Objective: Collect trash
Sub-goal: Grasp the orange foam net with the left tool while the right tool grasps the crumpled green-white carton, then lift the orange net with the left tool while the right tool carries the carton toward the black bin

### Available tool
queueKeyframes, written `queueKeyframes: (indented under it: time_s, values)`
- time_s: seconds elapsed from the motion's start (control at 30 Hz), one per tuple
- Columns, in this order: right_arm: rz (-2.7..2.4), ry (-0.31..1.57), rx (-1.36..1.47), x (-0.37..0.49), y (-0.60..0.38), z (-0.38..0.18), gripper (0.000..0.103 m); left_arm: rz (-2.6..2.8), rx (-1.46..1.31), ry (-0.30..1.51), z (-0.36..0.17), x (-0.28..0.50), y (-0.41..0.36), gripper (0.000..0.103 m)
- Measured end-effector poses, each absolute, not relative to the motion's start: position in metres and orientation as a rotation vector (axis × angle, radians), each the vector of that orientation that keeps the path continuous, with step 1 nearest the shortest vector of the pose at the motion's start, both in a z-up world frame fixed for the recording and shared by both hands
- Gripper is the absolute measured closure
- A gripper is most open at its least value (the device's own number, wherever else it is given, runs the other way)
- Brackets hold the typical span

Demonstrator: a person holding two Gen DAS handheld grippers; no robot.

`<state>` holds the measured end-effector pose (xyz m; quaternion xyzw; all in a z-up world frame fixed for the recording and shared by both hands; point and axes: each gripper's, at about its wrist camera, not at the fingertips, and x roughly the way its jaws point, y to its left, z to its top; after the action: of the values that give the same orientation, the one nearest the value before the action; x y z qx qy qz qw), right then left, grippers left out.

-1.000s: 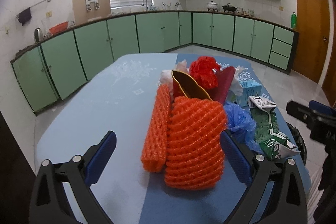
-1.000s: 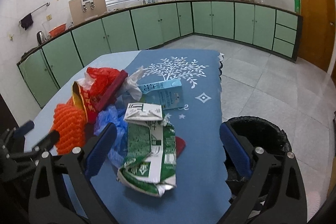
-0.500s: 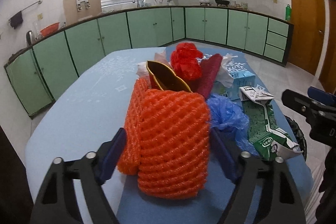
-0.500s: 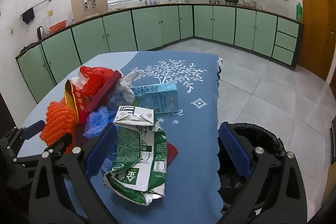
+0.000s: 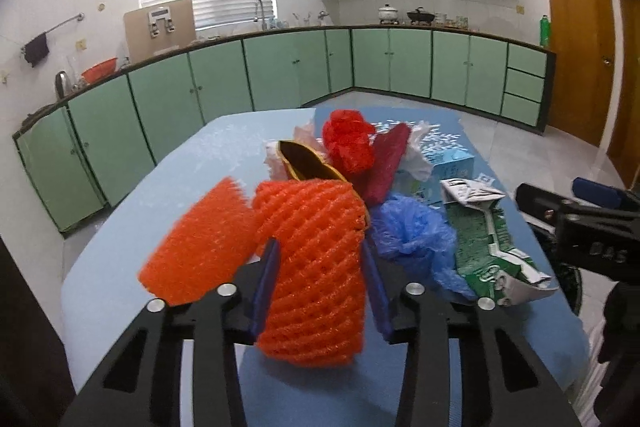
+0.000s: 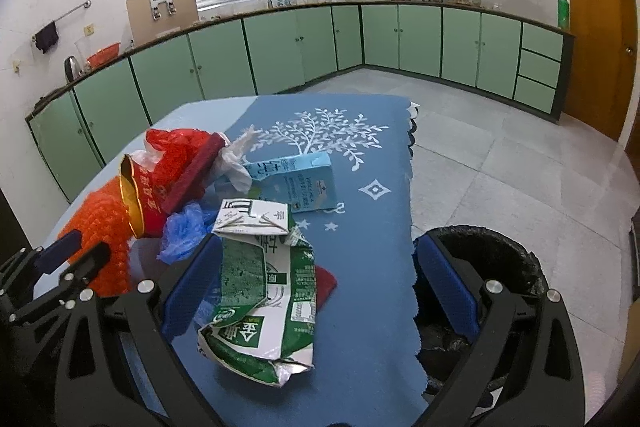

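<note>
Here, in the left wrist view, the left gripper (image 5: 318,283) has just been closing its jaws, and the orange foam net sleeve (image 5: 316,267) stands between them with both blue pads pressed into its sides, so it is gripped. The sleeve's long axis runs away from the camera along the fingers, toward the rest of the heap on the worktop (image 5: 120,259). A second orange net piece (image 5: 200,247) leans just outside the left pad, touching the sleeve but not caught. Beyond the sleeve lie a gold-lined packet (image 5: 308,167), a red plastic bag (image 5: 348,143) and a blue plastic bag (image 5: 412,227); the crushed green carton (image 5: 488,247) sits to the sleeve's right, near the other gripper at the frame edge. In the right wrist view, the right gripper (image 6: 320,283) holds its jaws wide apart and grips nothing; the green carton (image 6: 264,291) lies lengthwise between them, nearer the left pad, clearly this hand's nearest item. The pale blue carton (image 6: 300,183) lies flat beyond the green carton. The black-lined trash bin (image 6: 492,259) stands on the floor to the carton's right, below the worktop edge; its contents are too dark to make out. Moving the sleeve there likely means crossing over the green carton.
</note>
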<state>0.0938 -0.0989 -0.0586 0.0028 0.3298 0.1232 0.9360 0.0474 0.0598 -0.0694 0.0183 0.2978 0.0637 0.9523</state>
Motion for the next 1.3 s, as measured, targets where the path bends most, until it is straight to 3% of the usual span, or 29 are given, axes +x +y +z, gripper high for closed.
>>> queueKeyframes:
  time_s: [0.07, 0.43, 0.6, 0.67, 0.7, 0.77, 0.87, 0.97, 1.07, 1.1, 1.13, 1.17, 1.3]
  values:
    - [0.263, 0.681, 0.016, 0.096, -0.099, -0.060, 0.008, 0.110, 0.029, 0.610, -0.069, 0.049, 0.061, 0.083]
    - [0.309, 0.691, -0.014, 0.110, -0.064, -0.068, 0.008, 0.122, -0.025, 0.600, -0.068, 0.053, 0.081, 0.096]
    - [0.289, 0.733, 0.000, 0.126, -0.058, -0.077, 0.008, 0.118, -0.023, 0.609, -0.071, 0.054, 0.083, 0.097]
    - [0.292, 0.749, -0.008, 0.131, -0.057, -0.080, 0.018, 0.118, -0.016, 0.614, -0.074, 0.056, 0.083, 0.097]
    - [0.298, 0.759, -0.010, 0.133, -0.056, -0.081, 0.027, 0.117, -0.017, 0.615, -0.075, 0.056, 0.083, 0.097]
    - [0.310, 0.781, 0.003, 0.136, -0.057, -0.084, 0.032, 0.117, -0.015, 0.618, -0.077, 0.057, 0.083, 0.097]
    - [0.346, 0.785, 0.010, 0.136, -0.058, -0.085, 0.048, 0.119, -0.011, 0.621, -0.079, 0.058, 0.082, 0.097]
    - [0.374, 0.775, 0.008, 0.132, -0.057, -0.081, 0.050, 0.133, -0.010, 0.626, -0.080, 0.058, 0.082, 0.089]
    - [0.369, 0.770, 0.008, 0.128, -0.058, -0.079, 0.050, 0.162, -0.009, 0.620, -0.079, 0.057, 0.083, 0.059]
    - [0.361, 0.767, 0.011, 0.126, -0.059, -0.080, 0.045, 0.172, -0.007, 0.618, -0.079, 0.057, 0.084, 0.055]
    - [0.351, 0.766, 0.013, 0.126, -0.060, -0.080, 0.033, 0.181, -0.008, 0.618, -0.079, 0.058, 0.086, 0.055]
    - [0.348, 0.763, 0.017, 0.126, -0.060, -0.080, 0.030, 0.184, -0.010, 0.619, -0.080, 0.059, 0.087, 0.052]
    - [0.349, 0.796, 0.022, 0.133, -0.061, -0.086, 0.031, 0.192, -0.013, 0.639, -0.084, 0.066, 0.094, 0.044]
